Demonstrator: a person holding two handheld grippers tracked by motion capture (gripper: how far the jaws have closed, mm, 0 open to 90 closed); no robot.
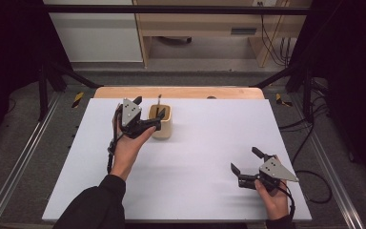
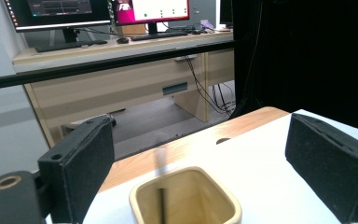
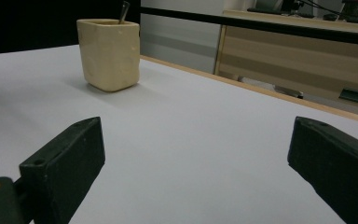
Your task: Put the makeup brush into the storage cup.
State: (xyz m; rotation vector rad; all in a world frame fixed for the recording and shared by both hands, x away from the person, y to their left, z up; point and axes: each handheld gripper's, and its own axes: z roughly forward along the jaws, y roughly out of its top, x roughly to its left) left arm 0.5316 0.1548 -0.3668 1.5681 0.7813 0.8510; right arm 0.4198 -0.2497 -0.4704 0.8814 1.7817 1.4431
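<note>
A cream square cup stands at the back of the white table, left of centre, with a thin dark stick upright inside it. My left gripper hovers at the cup's left rim, jaws open, nothing between them. In the left gripper view the cup's rim and the stick lie just below the open left gripper. My right gripper rests open near the front right of the table. In the right gripper view the cup and the stick are far off beyond the right gripper.
A white sheet covers the table, with a wooden strip along its far edge. Black frame bars run around the table. A desk with monitors stands beyond.
</note>
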